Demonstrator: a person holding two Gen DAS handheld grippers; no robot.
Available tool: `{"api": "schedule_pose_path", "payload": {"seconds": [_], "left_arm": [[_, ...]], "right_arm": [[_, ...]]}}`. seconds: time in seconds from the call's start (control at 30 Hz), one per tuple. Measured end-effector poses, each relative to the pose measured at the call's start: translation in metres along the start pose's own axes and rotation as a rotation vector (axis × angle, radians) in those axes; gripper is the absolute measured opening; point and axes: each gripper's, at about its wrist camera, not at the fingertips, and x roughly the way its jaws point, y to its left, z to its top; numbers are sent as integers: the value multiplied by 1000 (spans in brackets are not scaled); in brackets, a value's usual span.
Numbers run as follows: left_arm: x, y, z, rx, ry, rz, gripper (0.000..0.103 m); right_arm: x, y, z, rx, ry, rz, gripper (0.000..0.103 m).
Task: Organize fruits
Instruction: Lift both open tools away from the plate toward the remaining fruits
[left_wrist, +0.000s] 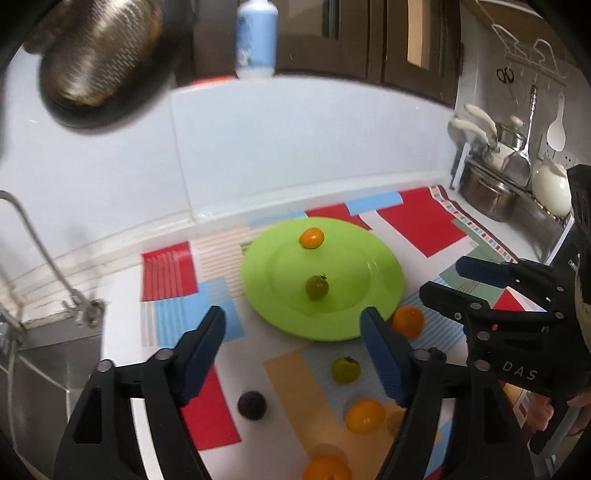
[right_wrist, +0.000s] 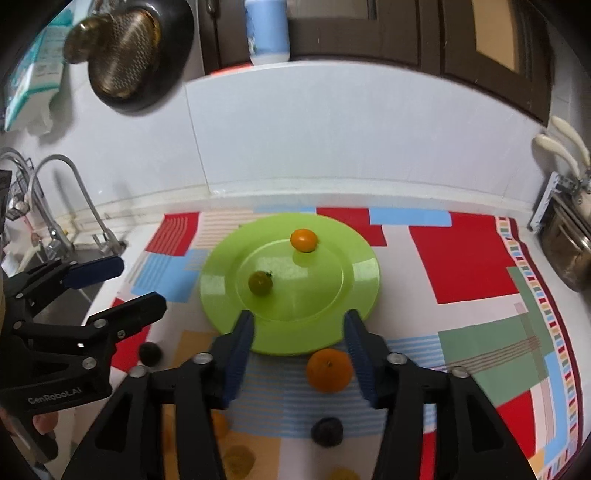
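Observation:
A green plate (left_wrist: 380, 295) (right_wrist: 362, 273) lies on a patterned mat and holds a small orange fruit (left_wrist: 312, 238) (right_wrist: 303, 240) and a green fruit (left_wrist: 317, 287) (right_wrist: 259, 283). On the mat in front of the plate lie an orange (left_wrist: 407, 321) (right_wrist: 329, 370), a green fruit (left_wrist: 345, 370), two more oranges (left_wrist: 365, 416) (left_wrist: 327, 469) and dark fruits (left_wrist: 252, 405) (right_wrist: 326, 432) (right_wrist: 149, 353). My left gripper (left_wrist: 293, 328) (right_wrist: 122, 284) is open and empty above the mat. My right gripper (right_wrist: 299, 332) (left_wrist: 439, 277) is open and empty above the orange at the plate's near rim.
A sink with taps (right_wrist: 66, 206) (left_wrist: 40, 243) is at the left. Pots and utensils (left_wrist: 513, 173) stand at the right. A dark pan (right_wrist: 129, 55) hangs on the white wall, and a bottle (right_wrist: 267, 29) stands above the backsplash.

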Motion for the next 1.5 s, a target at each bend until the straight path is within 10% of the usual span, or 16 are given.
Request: {"api": "schedule_pose_path", "payload": {"seconds": [0.7,1.5], "left_arm": [[-82,-10,-73,-64,-52,116,96],[-42,-21,-123,0,30,64,90]], "right_arm": [[-73,30,-50,-89,-104,-21,75],[-37,36,-108,-82,58,62,74]]}}
